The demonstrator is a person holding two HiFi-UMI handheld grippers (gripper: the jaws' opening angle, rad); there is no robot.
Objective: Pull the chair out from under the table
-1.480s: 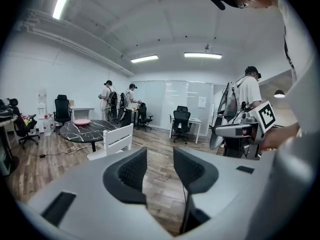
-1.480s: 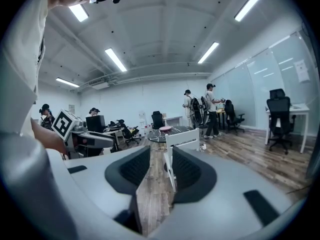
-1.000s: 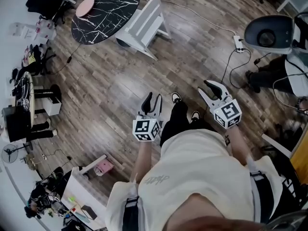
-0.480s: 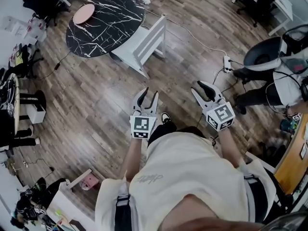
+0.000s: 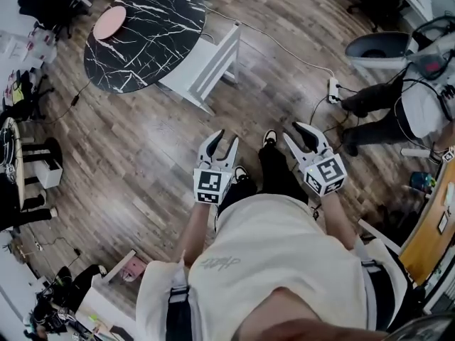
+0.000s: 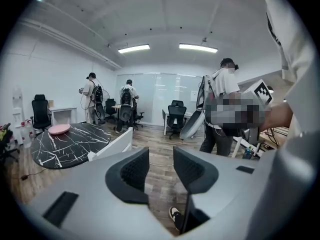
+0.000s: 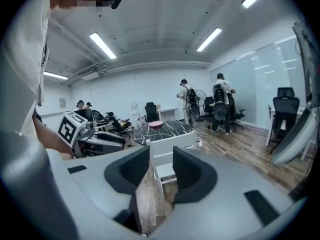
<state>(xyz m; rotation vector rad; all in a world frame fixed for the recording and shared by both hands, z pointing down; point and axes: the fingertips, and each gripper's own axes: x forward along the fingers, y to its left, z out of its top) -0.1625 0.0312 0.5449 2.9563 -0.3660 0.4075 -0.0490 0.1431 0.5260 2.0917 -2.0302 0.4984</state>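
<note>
A white chair (image 5: 207,64) stands tucked against the round black marble table (image 5: 146,35) at the upper left of the head view, its back toward me. My left gripper (image 5: 220,141) and right gripper (image 5: 301,132) hover open and empty over the wood floor, well short of the chair. In the right gripper view the chair (image 7: 170,151) shows between the open jaws with the table (image 7: 160,129) behind it. The left gripper view has the chair (image 6: 114,145) and table (image 6: 62,144) left of its jaws.
A pink plate (image 5: 110,22) lies on the table. A white power strip (image 5: 332,89) and cable cross the floor to the right. A seated person (image 5: 409,109) is at the right; other people (image 6: 125,104) and office chairs stand at the far wall. Clutter lines the left edge.
The table and chair have drifted left in the head view as I stepped forward. Both grippers stay open and keep their place before my body.
</note>
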